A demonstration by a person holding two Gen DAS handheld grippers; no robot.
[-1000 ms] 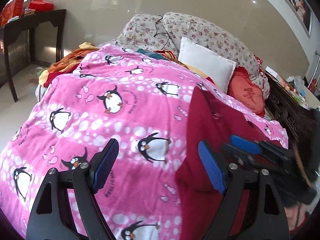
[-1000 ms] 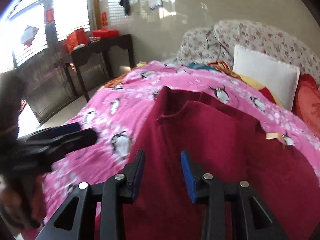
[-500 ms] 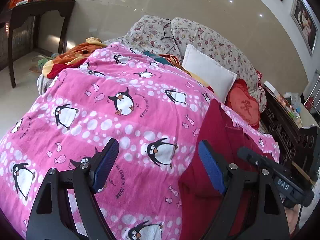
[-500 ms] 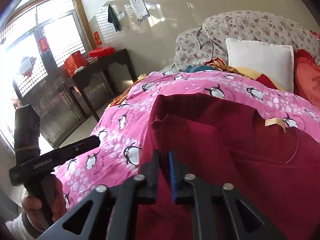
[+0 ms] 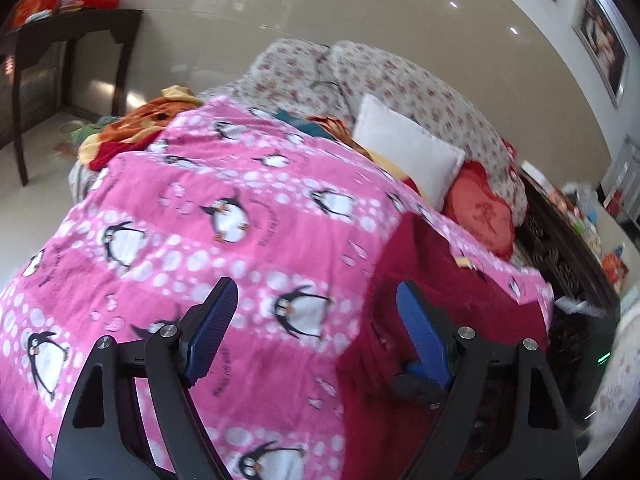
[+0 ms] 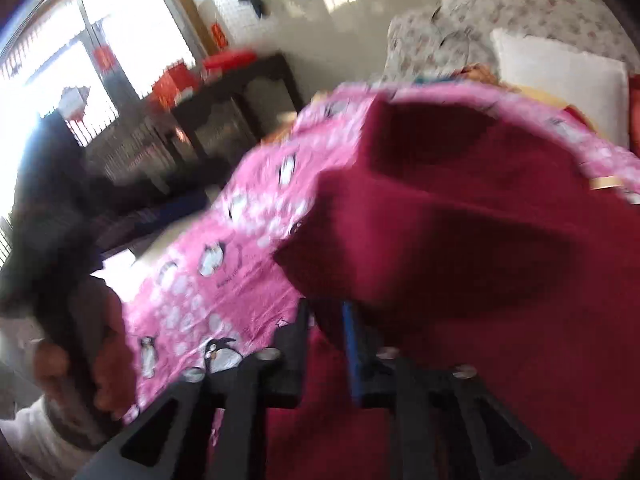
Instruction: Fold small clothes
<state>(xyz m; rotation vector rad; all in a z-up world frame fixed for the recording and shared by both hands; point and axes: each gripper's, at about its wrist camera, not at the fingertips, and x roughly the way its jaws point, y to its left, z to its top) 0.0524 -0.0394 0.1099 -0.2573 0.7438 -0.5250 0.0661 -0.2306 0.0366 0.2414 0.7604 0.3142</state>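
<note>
A dark red garment (image 5: 440,280) lies on the right side of the pink penguin blanket (image 5: 240,232). My left gripper (image 5: 316,328) is open and empty, above the blanket beside the garment's left edge. My right gripper (image 6: 326,320) is shut on the dark red garment (image 6: 460,220) and holds a fold of it lifted over the rest. In the left wrist view the right gripper (image 5: 420,380) shows low at the garment's near edge. In the right wrist view the left gripper (image 6: 152,208) is a dark blur at the left.
A white pillow (image 5: 408,152), a red heart cushion (image 5: 480,212) and floral pillows (image 5: 400,80) lie at the bed's head. Orange clothes (image 5: 132,128) are piled at the far left corner. A dark table (image 5: 72,40) stands left; a carved dark cabinet (image 5: 568,264) stands right.
My right gripper closed on the garment's edge and has lifted a fold of it up and over. The left gripper stayed open and shifted a little over the blanket.
</note>
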